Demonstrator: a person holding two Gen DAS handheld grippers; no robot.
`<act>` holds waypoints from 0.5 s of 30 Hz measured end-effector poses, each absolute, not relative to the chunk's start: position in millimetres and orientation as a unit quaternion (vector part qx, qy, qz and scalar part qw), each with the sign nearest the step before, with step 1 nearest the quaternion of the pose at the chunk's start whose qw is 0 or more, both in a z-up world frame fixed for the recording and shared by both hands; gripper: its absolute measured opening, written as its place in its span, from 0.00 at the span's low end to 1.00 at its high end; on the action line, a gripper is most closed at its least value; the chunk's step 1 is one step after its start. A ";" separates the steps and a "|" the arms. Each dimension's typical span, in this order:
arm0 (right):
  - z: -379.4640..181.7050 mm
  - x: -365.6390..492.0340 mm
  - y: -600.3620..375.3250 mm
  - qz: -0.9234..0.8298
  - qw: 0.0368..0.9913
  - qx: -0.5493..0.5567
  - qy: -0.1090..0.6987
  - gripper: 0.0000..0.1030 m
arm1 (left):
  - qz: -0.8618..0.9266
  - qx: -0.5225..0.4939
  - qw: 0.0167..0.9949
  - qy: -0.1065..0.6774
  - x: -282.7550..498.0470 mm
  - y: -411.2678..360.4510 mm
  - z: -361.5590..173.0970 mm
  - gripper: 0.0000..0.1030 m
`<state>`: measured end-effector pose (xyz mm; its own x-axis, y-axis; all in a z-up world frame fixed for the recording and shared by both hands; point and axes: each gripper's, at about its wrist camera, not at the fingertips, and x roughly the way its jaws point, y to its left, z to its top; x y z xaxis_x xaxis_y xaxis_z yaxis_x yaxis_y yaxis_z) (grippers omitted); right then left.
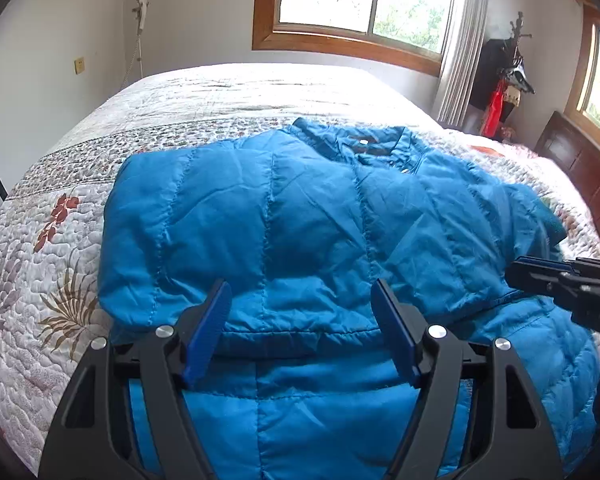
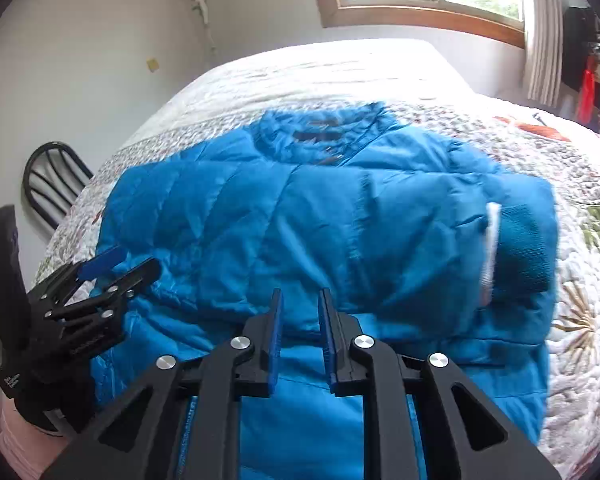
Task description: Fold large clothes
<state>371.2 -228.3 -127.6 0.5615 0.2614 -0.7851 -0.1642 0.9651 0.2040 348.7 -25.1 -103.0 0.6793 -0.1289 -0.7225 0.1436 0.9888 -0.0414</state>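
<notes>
Left wrist: one blue jacket (image 1: 300, 216), two tools.

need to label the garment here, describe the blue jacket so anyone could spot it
Start at the big bed with the floral quilt. Lying across its near half is the jacket, puffy, quilted in panels and bright blue, the only solid-coloured item on the patterned cover.

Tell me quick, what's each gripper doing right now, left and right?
Left gripper: open wide above the blue puffer jacket, holding nothing.
Right gripper: open with a narrow gap, holding nothing.
</notes>
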 end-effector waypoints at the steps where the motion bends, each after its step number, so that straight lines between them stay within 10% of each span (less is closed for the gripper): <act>1: -134.1 373.2 -226.3 0.116 0.880 0.047 0.459 0.17 | -0.070 0.014 0.914 0.400 351.3 -25.8 -107.3 0.70; 15: -139.0 365.4 -228.6 0.115 0.884 0.055 0.450 0.19 | -0.080 0.020 0.897 0.434 353.4 -20.3 -110.0 0.70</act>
